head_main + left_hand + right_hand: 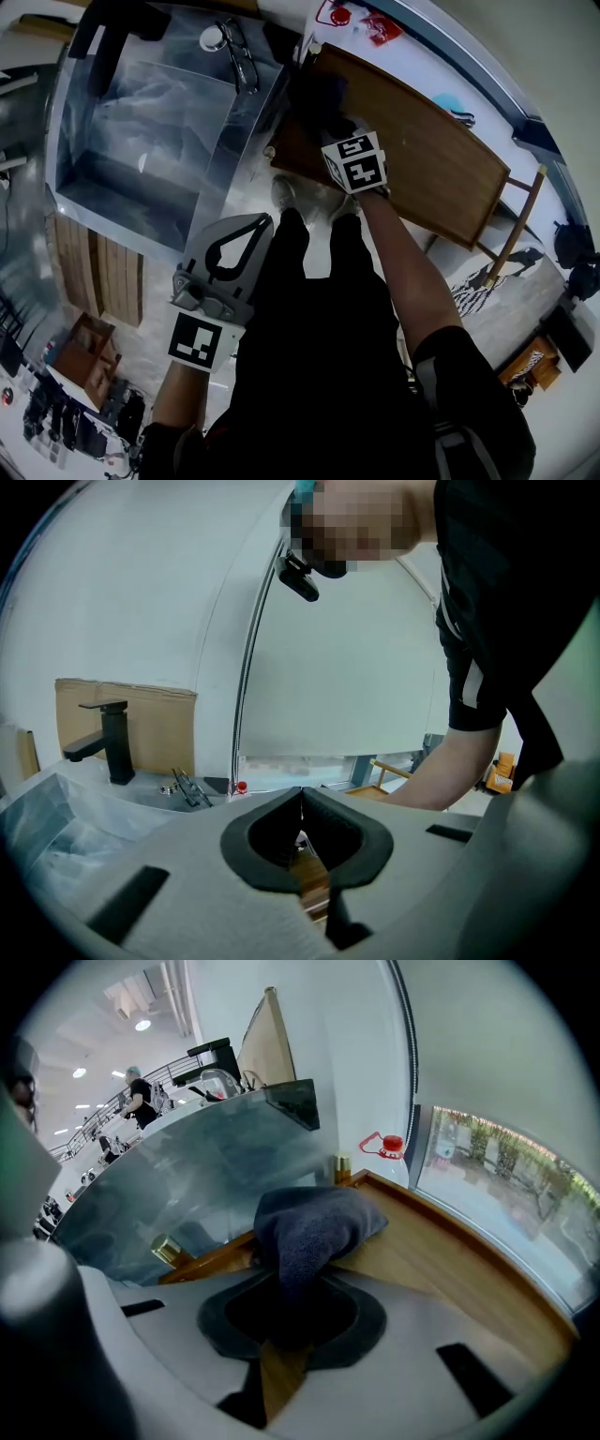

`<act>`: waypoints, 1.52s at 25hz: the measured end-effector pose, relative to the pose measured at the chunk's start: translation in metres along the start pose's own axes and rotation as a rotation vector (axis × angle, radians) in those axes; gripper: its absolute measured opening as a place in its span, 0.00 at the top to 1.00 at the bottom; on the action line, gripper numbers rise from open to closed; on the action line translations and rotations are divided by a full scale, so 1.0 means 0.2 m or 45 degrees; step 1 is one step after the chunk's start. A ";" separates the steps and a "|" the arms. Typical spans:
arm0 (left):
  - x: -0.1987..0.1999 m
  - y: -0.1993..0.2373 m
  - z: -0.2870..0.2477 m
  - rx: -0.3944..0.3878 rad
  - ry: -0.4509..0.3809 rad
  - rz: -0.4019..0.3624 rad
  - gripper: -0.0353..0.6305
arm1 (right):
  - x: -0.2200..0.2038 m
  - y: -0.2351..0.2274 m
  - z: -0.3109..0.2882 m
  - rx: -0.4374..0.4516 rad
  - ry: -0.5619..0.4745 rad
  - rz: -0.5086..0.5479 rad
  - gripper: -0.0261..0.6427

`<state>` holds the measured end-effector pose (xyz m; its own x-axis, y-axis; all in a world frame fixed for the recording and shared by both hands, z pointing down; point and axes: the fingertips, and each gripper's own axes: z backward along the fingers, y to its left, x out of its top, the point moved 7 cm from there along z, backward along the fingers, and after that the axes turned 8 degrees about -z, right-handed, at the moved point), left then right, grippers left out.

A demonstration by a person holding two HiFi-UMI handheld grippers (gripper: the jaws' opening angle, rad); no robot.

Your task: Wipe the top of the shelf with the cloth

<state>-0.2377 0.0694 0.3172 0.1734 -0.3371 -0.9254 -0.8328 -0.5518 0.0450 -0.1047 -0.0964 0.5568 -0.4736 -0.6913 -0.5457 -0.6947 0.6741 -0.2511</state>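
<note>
As the right gripper (286, 1283) is pinching the soft, light dark-grey fabric cloth (314, 1227) by a bunched fold, it is draping limply on the brown wooden shelf (441, 1260) corner; the left gripper (301, 797) is holding its jaws together, empty.

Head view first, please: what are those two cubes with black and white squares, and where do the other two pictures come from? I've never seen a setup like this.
There is no robot here. A person holds a gripping tool in each hand, and the patterned cube on each is part of that tool. The head view comes from a camera on the person's head, looking steeply down. The other two pictures come from cameras riding on the tools, each looking along its own jaws. The right tool is clamped on a dark cloth, which rests on the wooden shelf top. The left tool is shut and holds nothing. Beside the shelf stands a steel sink.
</note>
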 end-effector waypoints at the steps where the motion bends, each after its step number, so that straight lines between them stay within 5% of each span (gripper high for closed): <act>1: 0.01 -0.01 -0.01 -0.006 0.000 -0.002 0.92 | -0.01 -0.01 0.01 -0.002 -0.001 -0.009 0.87; 38: 0.32 -0.76 -0.70 -0.369 0.020 -0.197 0.91 | -0.75 -0.88 0.72 -0.230 -0.046 -0.354 0.87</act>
<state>-0.0269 0.0248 0.3043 0.2958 -0.2428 -0.9239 -0.6118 -0.7909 0.0120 0.1673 -0.0747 0.5668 -0.2347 -0.8306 -0.5050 -0.8809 0.4014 -0.2507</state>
